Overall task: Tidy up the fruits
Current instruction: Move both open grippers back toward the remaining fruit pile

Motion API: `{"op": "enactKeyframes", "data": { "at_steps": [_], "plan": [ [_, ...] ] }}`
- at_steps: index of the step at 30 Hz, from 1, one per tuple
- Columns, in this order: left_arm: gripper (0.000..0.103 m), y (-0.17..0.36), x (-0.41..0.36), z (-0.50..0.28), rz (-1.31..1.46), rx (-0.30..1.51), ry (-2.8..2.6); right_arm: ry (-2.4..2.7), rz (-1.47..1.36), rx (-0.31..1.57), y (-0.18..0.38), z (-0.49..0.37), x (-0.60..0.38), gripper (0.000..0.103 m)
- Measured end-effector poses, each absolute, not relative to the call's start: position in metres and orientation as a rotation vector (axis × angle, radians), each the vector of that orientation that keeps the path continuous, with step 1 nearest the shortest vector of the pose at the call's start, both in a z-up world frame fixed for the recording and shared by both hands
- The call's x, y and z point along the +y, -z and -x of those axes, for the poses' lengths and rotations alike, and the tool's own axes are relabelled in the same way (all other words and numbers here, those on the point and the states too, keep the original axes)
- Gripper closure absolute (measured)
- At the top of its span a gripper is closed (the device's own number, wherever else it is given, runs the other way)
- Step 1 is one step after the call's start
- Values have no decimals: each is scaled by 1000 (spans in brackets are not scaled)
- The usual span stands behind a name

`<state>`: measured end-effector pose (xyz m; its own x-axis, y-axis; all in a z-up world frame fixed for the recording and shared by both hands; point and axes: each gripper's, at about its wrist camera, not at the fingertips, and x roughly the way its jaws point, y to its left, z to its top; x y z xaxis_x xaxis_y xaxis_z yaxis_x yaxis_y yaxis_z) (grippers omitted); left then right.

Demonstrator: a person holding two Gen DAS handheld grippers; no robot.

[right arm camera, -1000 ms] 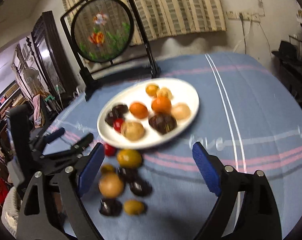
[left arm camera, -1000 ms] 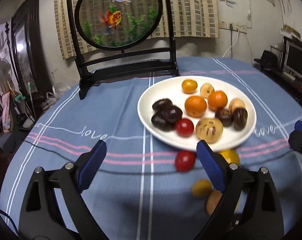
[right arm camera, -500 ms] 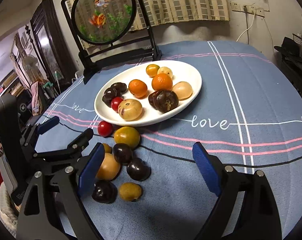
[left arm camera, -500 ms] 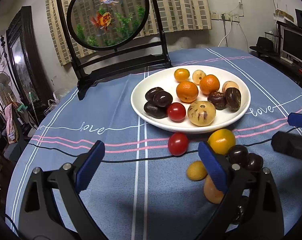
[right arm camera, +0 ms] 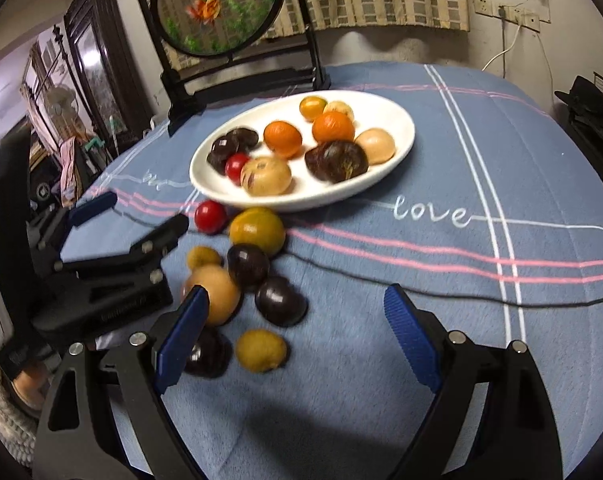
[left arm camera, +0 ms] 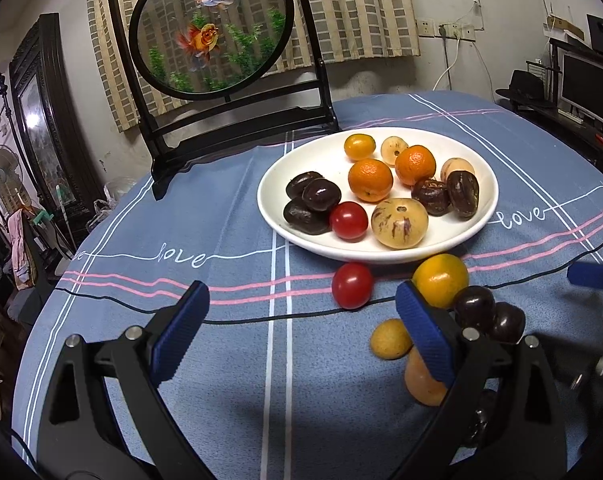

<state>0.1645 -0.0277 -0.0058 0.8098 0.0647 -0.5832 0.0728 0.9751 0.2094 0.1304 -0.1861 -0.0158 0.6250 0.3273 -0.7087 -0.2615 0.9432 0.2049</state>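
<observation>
Tongs both spread wide, nothing between: left tongs (left arm camera: 301, 320), right tongs (right arm camera: 297, 320). Round white ceramic plate (left arm camera: 477, 236) of mixed fruit sat beyond both. Loose red cherry tomato (left arm camera: 352, 285) lay just ahead of left tongs; small yellow oval fruit (right arm camera: 260, 350) just ahead of right.

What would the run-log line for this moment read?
left gripper: open, empty | right gripper: open, empty | white plate: part filled | loose fruits on tablecloth: red tomato nearest plate
</observation>
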Motion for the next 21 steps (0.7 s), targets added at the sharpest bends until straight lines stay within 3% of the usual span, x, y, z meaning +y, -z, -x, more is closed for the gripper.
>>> {"op": "enactKeyframes", "data": {
  "at_steps": [8, 21],
  "plan": [
    [7, 6, -30, -164, -233, 632, 10, -350, -15, 886, 31, -130, -173, 14],
    [7, 11, -22, -162, -208, 696, 62, -351, -76, 929, 36, -135, -188, 24]
  ]
}}
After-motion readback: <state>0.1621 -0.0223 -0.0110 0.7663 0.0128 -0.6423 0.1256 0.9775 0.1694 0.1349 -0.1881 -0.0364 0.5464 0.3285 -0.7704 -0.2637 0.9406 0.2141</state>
